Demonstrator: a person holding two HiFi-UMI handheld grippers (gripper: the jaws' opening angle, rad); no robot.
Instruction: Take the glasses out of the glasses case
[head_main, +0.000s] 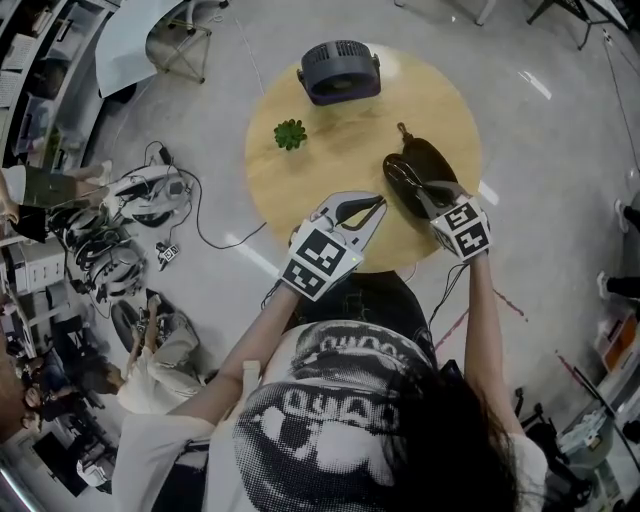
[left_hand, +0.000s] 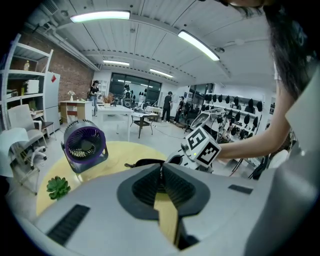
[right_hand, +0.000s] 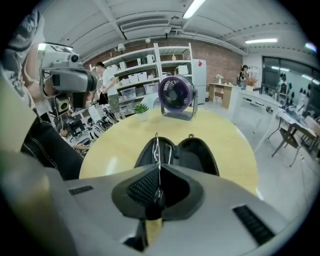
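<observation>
The right gripper (right_hand: 157, 168) pinches the thin wire-framed glasses (right_hand: 156, 146) by one temple, over the open black oval case (right_hand: 198, 153). They look light, fragile and probably slippery. The left gripper (left_hand: 162, 168) is closed and empty.

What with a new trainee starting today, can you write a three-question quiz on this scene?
1. True or false: the glasses case lies open on the table.
2. What is pinched in the right gripper? A the fan; B the glasses; C the plant.
3. Fill in: in its own view, the left gripper has its jaws ____, with nothing between them.

Key: 1 true; 2 B; 3 shut.
</observation>
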